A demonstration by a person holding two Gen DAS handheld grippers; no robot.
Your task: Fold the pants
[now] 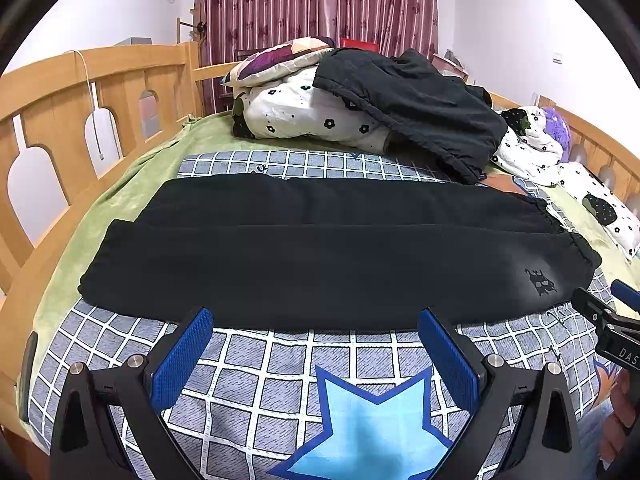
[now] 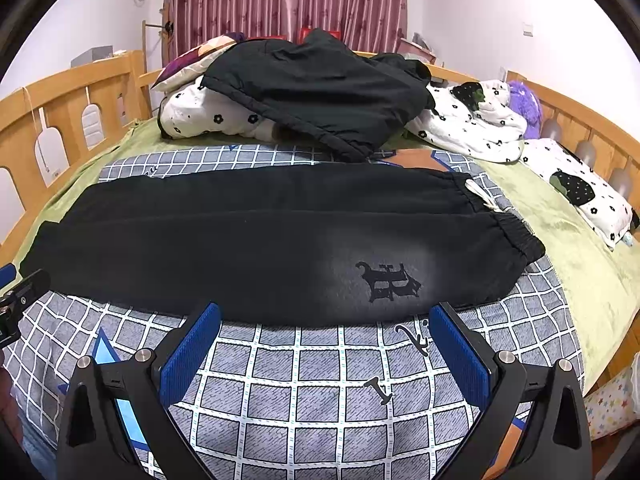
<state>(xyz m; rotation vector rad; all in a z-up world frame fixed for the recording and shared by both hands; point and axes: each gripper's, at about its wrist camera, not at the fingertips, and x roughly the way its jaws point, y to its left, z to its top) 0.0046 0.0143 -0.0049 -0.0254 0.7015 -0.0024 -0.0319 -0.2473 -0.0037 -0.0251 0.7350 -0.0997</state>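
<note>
Pants (image 1: 320, 248) lie flat across the grid-patterned blanket (image 1: 256, 384), black, stretched left to right with both legs side by side, cuffs at the left and the elastic waistband at the right. A dark logo (image 2: 388, 282) sits on the near leg close to the waistband. Your left gripper (image 1: 316, 344) hovers just short of the near edge of the pants, its blue pads spread wide with nothing between them. Your right gripper (image 2: 325, 344) stands the same way, jaws wide apart and empty, near the logo end of that same edge. You can see each gripper's tip at the side of the other's view.

On the far side, a second black garment (image 2: 320, 88) is draped over a white flowered quilt (image 1: 296, 116), and a purple pillow (image 1: 272, 60) rests on top behind it. A white cord by the waistband is probably a drawstring, though the view is too small to be sure. A wooden bed rail (image 1: 80, 92) runs along the left.
</note>
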